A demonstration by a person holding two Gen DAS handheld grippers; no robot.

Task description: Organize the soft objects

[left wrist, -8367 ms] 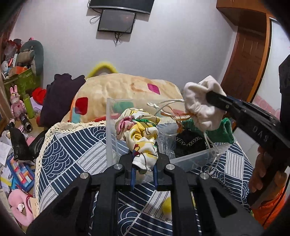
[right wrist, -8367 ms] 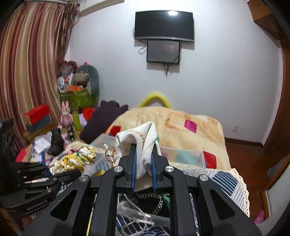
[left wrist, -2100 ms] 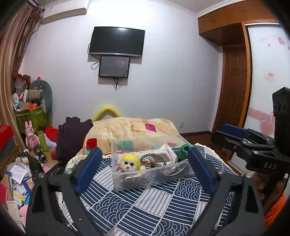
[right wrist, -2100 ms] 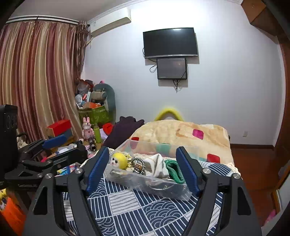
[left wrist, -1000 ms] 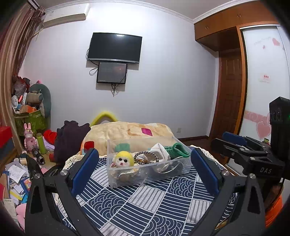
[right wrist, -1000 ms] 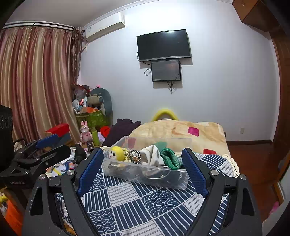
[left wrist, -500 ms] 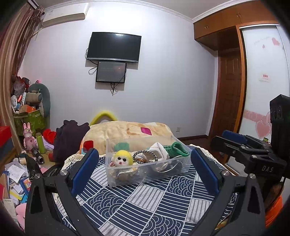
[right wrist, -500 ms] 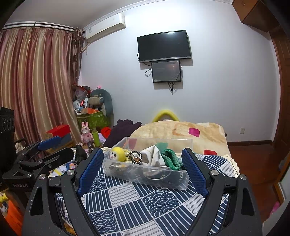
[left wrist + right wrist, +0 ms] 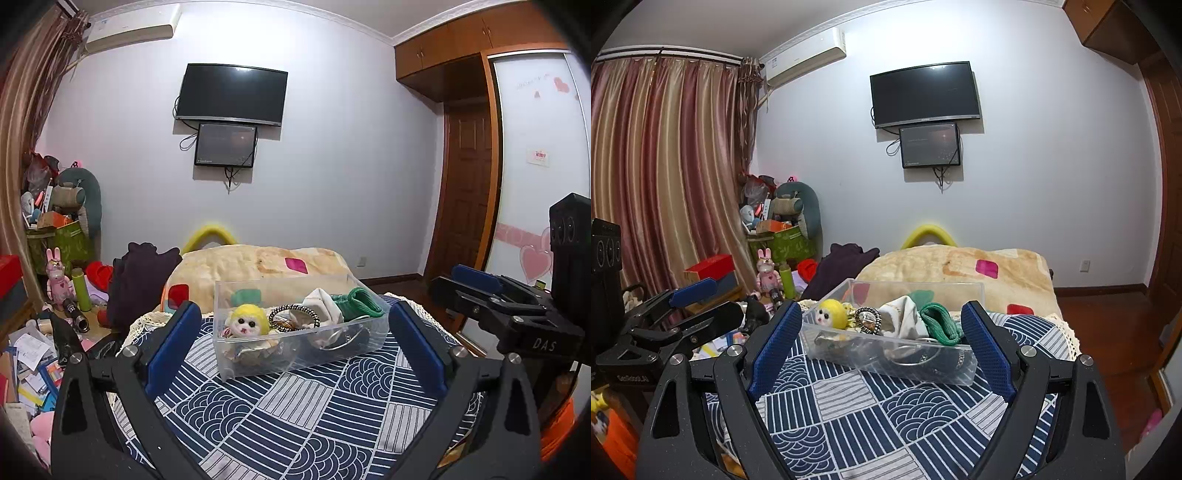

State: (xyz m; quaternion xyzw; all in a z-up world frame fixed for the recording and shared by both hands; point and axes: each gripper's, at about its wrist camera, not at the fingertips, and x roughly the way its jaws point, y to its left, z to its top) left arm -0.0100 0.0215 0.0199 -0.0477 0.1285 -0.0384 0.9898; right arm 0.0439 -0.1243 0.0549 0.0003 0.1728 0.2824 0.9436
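Basically both tools spread wide, empty — left tool (image 9: 291,354), right tool (image 9: 881,354). Soft items sit in the clear bin (image 9: 295,354) just ahead: plush doll (image 9: 246,322), white cloth (image 9: 325,303), green knit (image 9: 356,303) — light, squashy; pinch mid-bulk.

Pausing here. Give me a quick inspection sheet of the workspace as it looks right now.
Surface: blue patterned cloth with a lace edge.
Job's things: clear bin on the cloth, holding yellow plush doll, white cloth, green knit piece, beaded bracelet.
Clutter: toys and papers on the floor.
Grippers: left gripper open, holding nothing; right gripper open, holding nothing.
Cables: dangling under the small wall screen.
Surroundings: TV, curtain, wardrobe.
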